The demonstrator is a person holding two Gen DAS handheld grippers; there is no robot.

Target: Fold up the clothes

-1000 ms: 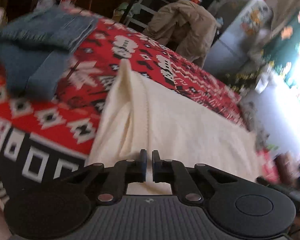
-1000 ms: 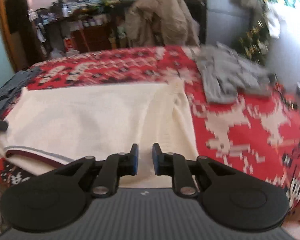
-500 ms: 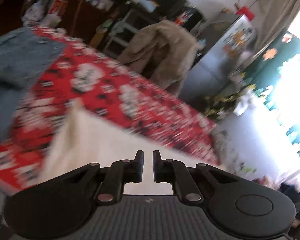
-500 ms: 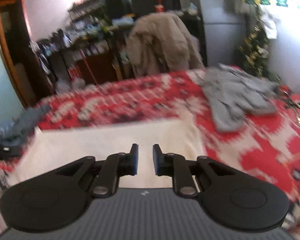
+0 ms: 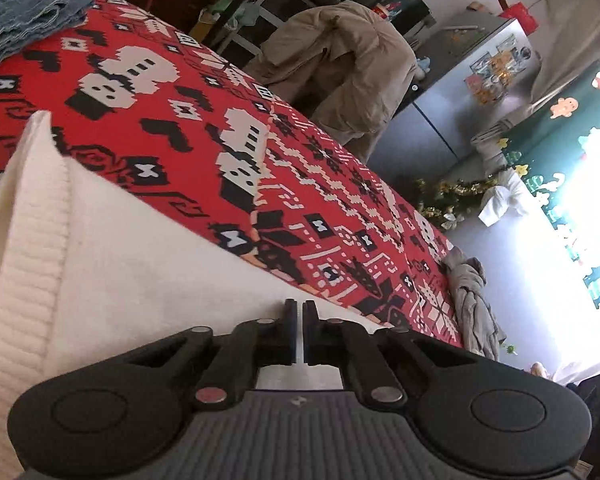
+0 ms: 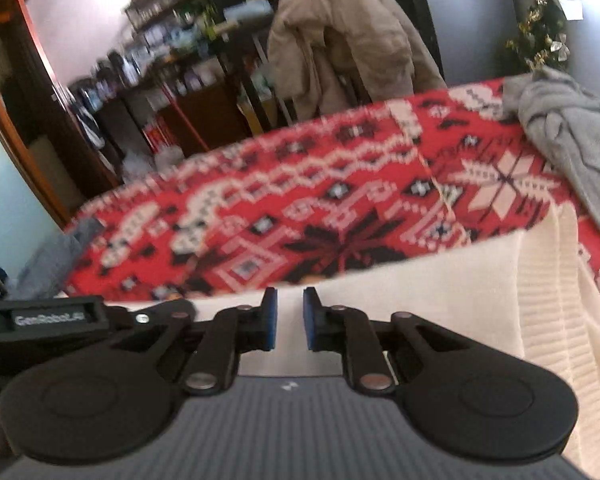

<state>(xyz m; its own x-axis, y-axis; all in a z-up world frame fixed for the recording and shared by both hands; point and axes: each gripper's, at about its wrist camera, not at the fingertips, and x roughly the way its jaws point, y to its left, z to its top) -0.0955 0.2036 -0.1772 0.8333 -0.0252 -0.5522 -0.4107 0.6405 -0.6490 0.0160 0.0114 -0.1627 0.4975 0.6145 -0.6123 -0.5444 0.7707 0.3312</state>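
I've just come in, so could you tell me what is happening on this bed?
A person is folding a cream sweater on a red patterned blanket, one gripper in each hand. The left gripper is pinched nearly shut at the sweater's edge; the right gripper has just been closing over it. Jeans and a grey garment lie aside.

**Red, cream and grey on the bed**

The blanket (image 5: 260,168) is bright red, covered in a pixel-like knit pattern of black and white blocks, zigzags, diamonds and snowflake stars. The sweater (image 5: 132,264) is plain cream, with a ribbed band along one edge. The jeans (image 5: 24,16) are faded blue denim. The grey garment (image 6: 572,136) is light heather grey. The coat (image 5: 340,72) is tan-beige. The left gripper (image 5: 299,328) is black with dark pads; the right gripper (image 6: 287,320) is black with blue pads. The wall hanging (image 5: 560,148) is dark green with coloured festive figures.
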